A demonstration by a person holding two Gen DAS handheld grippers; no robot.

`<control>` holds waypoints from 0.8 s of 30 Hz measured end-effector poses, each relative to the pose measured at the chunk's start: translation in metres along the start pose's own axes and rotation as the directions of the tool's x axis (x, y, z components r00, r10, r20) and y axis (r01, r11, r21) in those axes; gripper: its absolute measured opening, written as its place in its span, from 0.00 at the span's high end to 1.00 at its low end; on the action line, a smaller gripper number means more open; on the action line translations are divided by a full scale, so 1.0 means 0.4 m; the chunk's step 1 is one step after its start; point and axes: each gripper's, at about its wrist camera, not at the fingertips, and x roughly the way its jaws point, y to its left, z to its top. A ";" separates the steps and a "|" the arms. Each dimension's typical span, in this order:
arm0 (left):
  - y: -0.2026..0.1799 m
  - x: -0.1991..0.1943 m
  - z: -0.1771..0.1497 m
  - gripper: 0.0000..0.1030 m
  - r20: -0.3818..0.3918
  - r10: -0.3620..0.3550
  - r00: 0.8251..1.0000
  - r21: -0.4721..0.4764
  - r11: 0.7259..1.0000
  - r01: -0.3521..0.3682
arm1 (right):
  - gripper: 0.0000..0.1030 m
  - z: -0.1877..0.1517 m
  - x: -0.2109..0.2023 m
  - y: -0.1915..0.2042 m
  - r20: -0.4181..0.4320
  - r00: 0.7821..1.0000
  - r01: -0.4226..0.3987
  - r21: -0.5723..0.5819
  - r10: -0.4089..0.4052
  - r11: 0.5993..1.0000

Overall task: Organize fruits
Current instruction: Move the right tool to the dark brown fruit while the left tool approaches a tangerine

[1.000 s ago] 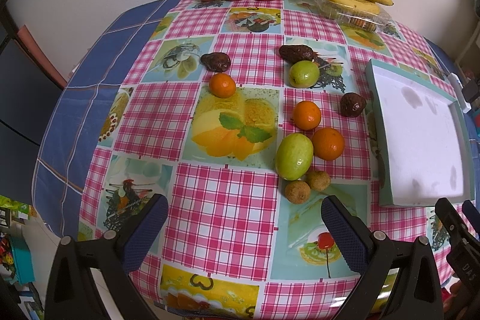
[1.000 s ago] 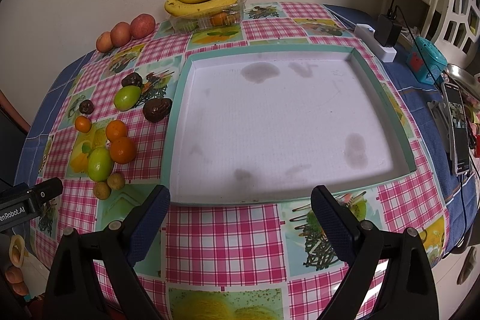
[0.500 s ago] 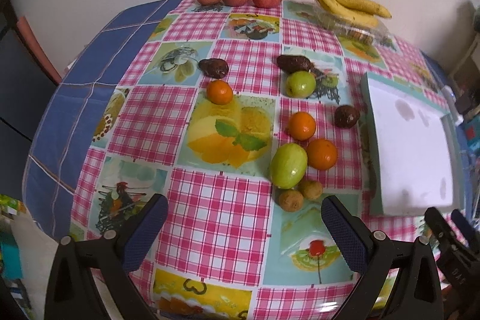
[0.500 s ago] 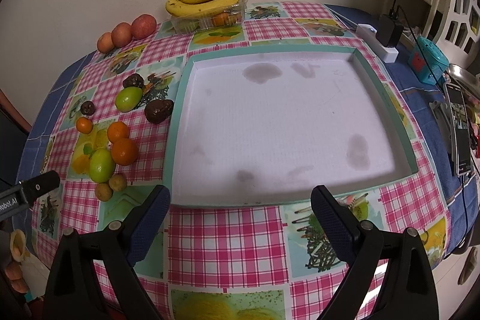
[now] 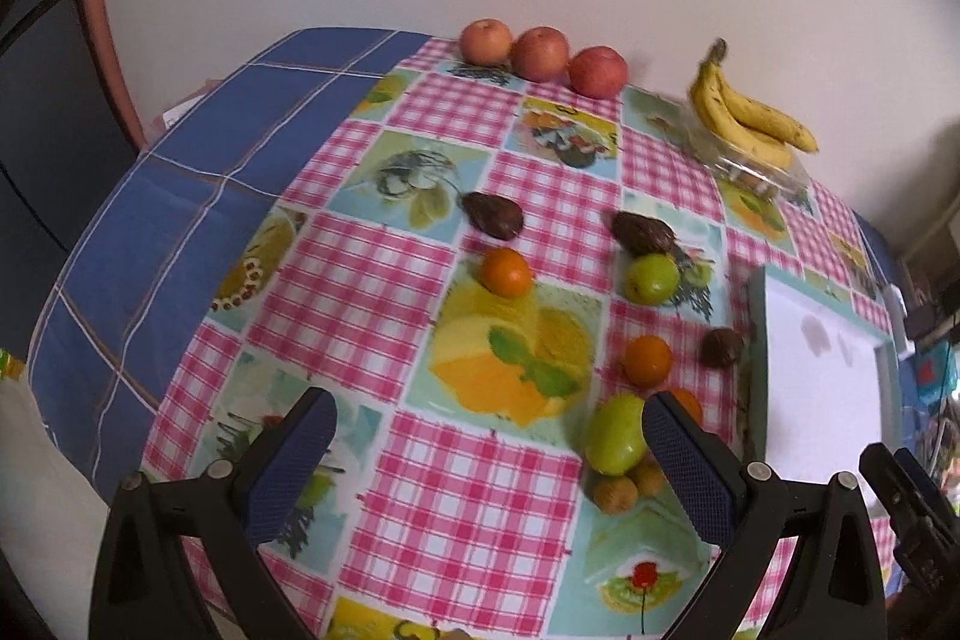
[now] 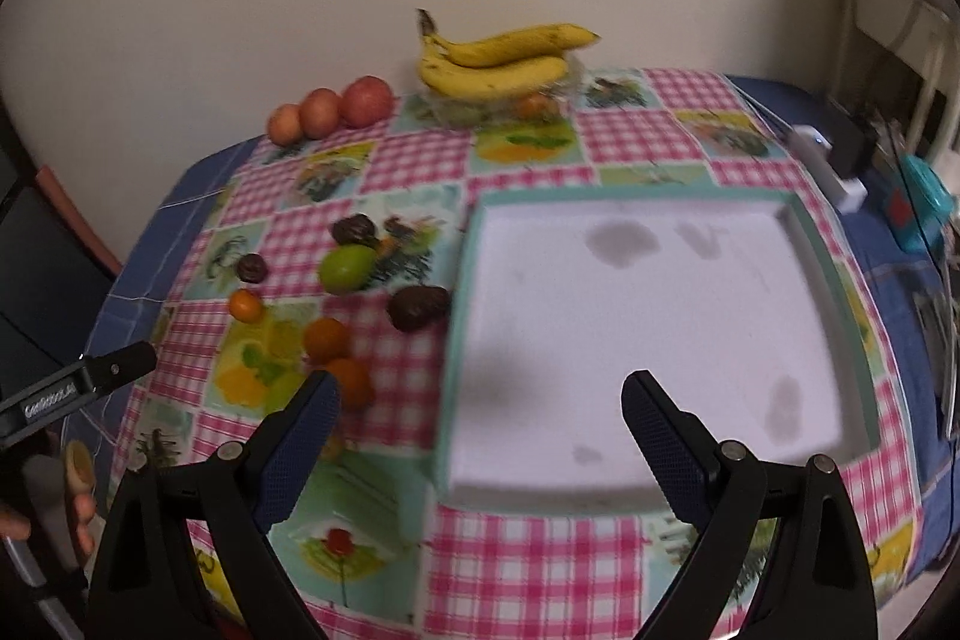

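Note:
Loose fruit lies on the checked tablecloth: a large green fruit [image 5: 615, 435], a smaller green one [image 5: 651, 278], oranges [image 5: 506, 272] [image 5: 647, 360], dark brown fruits [image 5: 493, 215] [image 5: 643, 232] [image 5: 722, 347] and small brown ones [image 5: 614, 493]. Three apples [image 5: 543, 53] and bananas [image 5: 747, 119] sit by the wall. A white tray with a teal rim [image 6: 459, 280] lies to the right, nothing in it. My left gripper [image 5: 486, 466] hovers open before the fruit. My right gripper [image 6: 480, 436] hovers open over the tray's near left corner.
Bananas [image 6: 504, 58] rest on a clear plastic box. A white charger [image 6: 828, 166], a teal object [image 6: 921, 202] and cables lie at the table's right edge. A hand [image 6: 36, 514] holds the left gripper's handle at lower left. The wall closes the far side.
Both grippers have risen and tilted up, so more wall shows. The left view has swung left; the right view has shifted left toward the fruit. Both stay open.

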 end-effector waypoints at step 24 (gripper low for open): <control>0.021 0.158 0.209 0.00 -0.096 0.097 0.991 -0.197 0.974 -0.114 | 0.37 0.233 0.186 0.089 -0.151 0.987 -0.077 -0.088 0.063 0.993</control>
